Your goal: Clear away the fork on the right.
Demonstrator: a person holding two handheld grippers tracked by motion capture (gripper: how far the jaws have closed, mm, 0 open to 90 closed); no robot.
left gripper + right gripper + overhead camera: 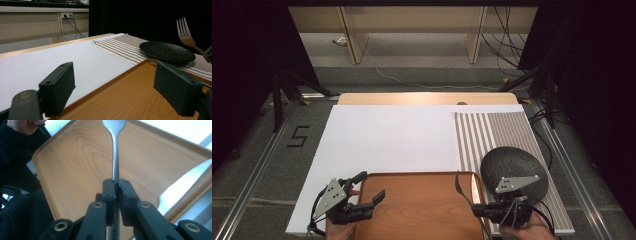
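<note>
A brown wooden tray point(422, 212) lies at the table's near edge. My left gripper point(372, 186) hovers open over the tray's left rim with nothing between its jaws; in the left gripper view the gripper point(117, 92) frames the tray point(130, 80). My right gripper point(478, 210) is at the tray's right side, shut on the handle of a metal fork point(460, 184). In the right gripper view the gripper point(117, 186) clamps the fork point(115, 150), whose head points away over the tray point(75, 157). The fork's tines point(183, 27) stand up at the right.
A black round plate point(512, 167) rests on a striped placemat point(492, 130) right of the tray, both on a white board point(387, 135). A shiny metal strip point(182, 186), perhaps a knife, lies by the tray's right rim. A person's hand point(25, 126) appears at the upper left.
</note>
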